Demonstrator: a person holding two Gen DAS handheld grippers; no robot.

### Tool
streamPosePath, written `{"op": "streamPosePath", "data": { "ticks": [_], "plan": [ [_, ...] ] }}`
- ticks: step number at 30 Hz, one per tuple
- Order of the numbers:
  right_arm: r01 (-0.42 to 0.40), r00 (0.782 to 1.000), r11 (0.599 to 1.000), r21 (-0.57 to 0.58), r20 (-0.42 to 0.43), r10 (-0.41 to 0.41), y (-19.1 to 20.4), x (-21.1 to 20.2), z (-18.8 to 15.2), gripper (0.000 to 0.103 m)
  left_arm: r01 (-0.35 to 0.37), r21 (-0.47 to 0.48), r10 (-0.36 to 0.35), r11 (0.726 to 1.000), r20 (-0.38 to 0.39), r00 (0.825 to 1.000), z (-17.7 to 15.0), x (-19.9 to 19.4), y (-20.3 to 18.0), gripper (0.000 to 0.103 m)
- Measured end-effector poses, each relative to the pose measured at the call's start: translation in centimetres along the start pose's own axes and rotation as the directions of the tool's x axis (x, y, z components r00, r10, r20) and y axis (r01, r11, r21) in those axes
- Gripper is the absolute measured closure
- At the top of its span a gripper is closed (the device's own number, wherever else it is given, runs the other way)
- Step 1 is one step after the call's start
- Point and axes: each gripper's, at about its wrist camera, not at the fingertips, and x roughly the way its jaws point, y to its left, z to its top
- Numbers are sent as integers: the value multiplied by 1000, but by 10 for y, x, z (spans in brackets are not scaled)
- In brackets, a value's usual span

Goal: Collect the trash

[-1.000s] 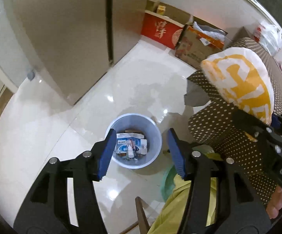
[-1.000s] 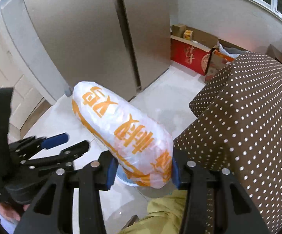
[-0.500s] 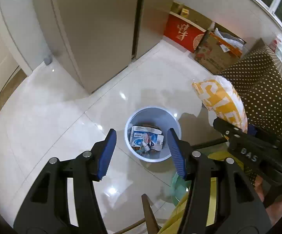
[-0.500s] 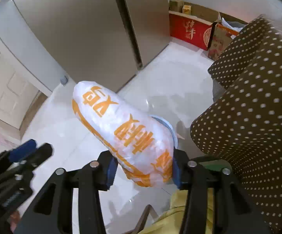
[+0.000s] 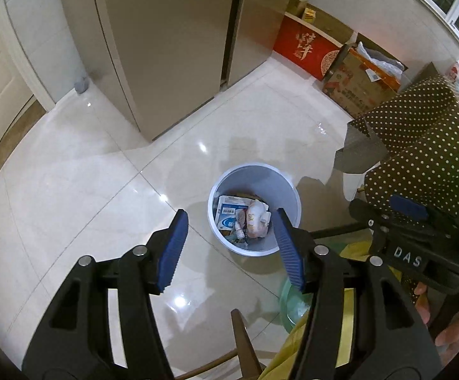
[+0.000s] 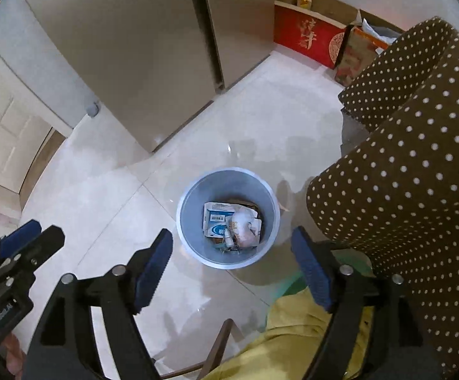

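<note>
A round grey-blue trash bin (image 5: 288, 190) (image 6: 191, 209) stands on the white tiled floor below both grippers. Inside it lies the white and orange plastic bag (image 5: 256, 220) (image 6: 243, 224) on top of a blue and white box (image 5: 228, 212) (image 6: 217, 218) and other litter. My right gripper (image 6: 231, 267) hangs above the bin, its jaws opening wide with nothing between them. My left gripper (image 5: 229, 247) is also above the bin's near rim, its jaws opening and empty. Each gripper shows at the edge of the other's view.
A brown tablecloth with white dots (image 6: 419, 174) (image 5: 426, 145) hangs at the right. A tall beige fridge (image 5: 172, 47) stands behind the bin. A red box (image 5: 305, 47) and cardboard boxes (image 5: 359, 82) line the far wall. A yellow cloth (image 6: 293, 332) and a wooden chair part (image 6: 220, 345) lie below.
The right gripper sank toward the bin and opened; the white and orange bag it held has dropped into the bin. The left gripper shifted and lowered slightly.
</note>
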Motion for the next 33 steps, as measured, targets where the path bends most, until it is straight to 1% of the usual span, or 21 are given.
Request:
{"op": "streamPosePath", "data": {
  "ticks": [5,7,13,15,19,21,24,25,27,28,33],
  "plan": [
    [-34,996,999,-27,76,36,3,-36,-12,27,-12,-2,12,1000,21,1000,-8,-18,-14,43],
    [-28,993,999,-24,113,31,1,-52,-17,27,-14,6,14,1000,41,999,-11,-27,-20,43],
    [-55,968,998,-3,243,54,-18,-113,-35,26,-24,39,19,999,138,990,-25,-71,-45,41],
    [-46,954,999,6,296,42,-27,-136,-45,25,-21,56,11,998,174,985,-30,-88,-57,41],
    [-61,937,997,44,348,42,-42,-169,-63,24,-20,98,-4,995,242,970,-43,-123,-83,41],
    [-68,920,995,68,390,36,-53,-190,-74,24,-10,110,-20,994,270,963,-49,-136,-93,41],
    [-57,898,995,83,439,15,-64,-215,-89,24,8,132,-49,991,307,950,-55,-157,-108,41],
    [-47,888,995,88,460,1,-68,-225,-96,24,13,139,-57,990,319,946,-58,-164,-113,41],
    [-20,869,994,105,493,-35,-72,-239,-105,22,19,153,-73,988,351,933,-65,-178,-122,41],
    [-4,855,992,123,514,-61,-73,-248,-112,20,16,162,-75,987,366,928,-68,-184,-126,41],
    [27,806,985,168,580,-121,-80,-279,-133,20,30,202,-116,979,430,896,-86,-214,-145,41]
  ]
}}
